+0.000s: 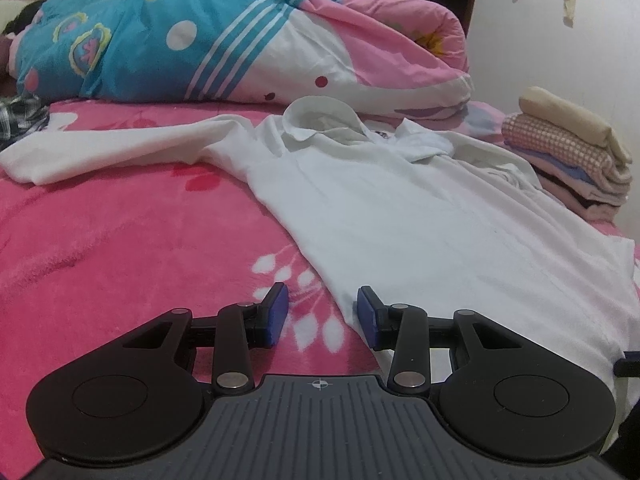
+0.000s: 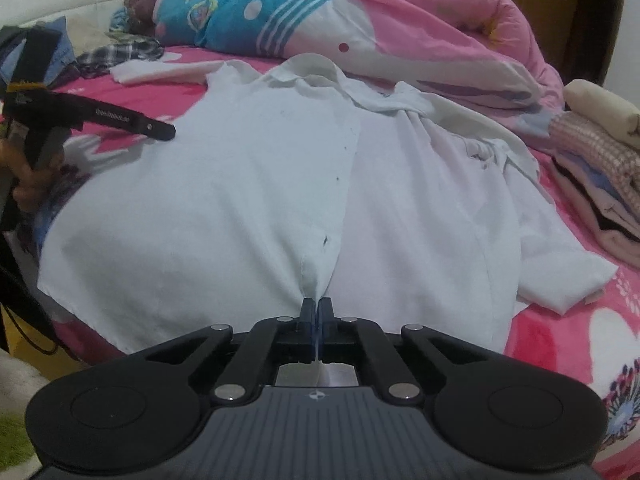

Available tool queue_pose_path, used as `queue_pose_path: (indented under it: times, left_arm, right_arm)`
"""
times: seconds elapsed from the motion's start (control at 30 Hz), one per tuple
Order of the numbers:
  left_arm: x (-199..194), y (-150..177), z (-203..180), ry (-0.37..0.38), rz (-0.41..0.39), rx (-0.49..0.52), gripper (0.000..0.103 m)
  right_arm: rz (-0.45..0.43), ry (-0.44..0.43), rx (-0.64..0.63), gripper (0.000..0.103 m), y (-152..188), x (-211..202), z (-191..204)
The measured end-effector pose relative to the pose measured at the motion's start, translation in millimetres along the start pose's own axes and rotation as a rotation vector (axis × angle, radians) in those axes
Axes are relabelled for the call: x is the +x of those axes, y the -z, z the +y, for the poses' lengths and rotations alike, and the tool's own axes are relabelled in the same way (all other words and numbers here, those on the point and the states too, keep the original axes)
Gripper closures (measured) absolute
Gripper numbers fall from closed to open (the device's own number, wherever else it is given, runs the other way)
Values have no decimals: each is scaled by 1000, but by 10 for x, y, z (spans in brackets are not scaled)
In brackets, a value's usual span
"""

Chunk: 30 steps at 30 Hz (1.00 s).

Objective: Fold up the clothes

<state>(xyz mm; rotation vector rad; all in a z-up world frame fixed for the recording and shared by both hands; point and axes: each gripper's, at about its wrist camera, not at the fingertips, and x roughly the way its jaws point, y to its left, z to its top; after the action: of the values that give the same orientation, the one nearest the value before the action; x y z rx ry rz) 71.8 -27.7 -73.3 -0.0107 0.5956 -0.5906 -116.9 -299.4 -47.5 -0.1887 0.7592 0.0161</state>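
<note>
A white collared shirt (image 1: 400, 208) lies spread on the pink flowered blanket (image 1: 120, 240), collar at the far end and one long sleeve stretched out to the left. My left gripper (image 1: 323, 312) is open at the shirt's near left edge. Its blue pads (image 1: 280, 312) stand apart over blanket and shirt edge and press on nothing. In the right wrist view my right gripper (image 2: 317, 308) is shut on a pinch of the white shirt (image 2: 240, 184) at its near hem, and the cloth puckers up into the jaws. A black finger (image 2: 160, 130) of the left gripper, held by a hand, shows at the left.
A bunched blue, white and pink quilt (image 1: 240, 40) fills the far side of the bed. A stack of folded clothes (image 1: 568, 152) sits at the right, close to the shirt's shoulder. A plaid garment (image 2: 120, 54) lies at the far left. The wall stands behind the stack.
</note>
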Motion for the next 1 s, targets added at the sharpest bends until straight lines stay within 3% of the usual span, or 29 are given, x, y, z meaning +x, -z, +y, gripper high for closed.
queue_pose_path:
  times: [0.3,0.47,0.6,0.67,0.9,1.0]
  left_arm:
    - [-195,-29,111,18,-43,-40,57]
    - [-364,-234,156,10,-138,-24,52]
    - [-101,-539,62,7,-141,35,52]
    - [109,-678,-9,7,-140,70,52]
    - [987,-929,30,-26,-77,133,53]
    - [1183,-907,169,-12,-18,86,53]
  right_arm:
    - [-34,51,44,95,-66,-189,-132]
    - [-99,-12,108,93,-360,-284,-294]
    - [-174,-92,116,90,-808,-206,-368]
    - [-189,-117,98,85,-1137,-12,-368]
    - [-172,-138,16,85,-2182,998,-212]
    - [-167,-136,-24,85,-2535,1498,-77]
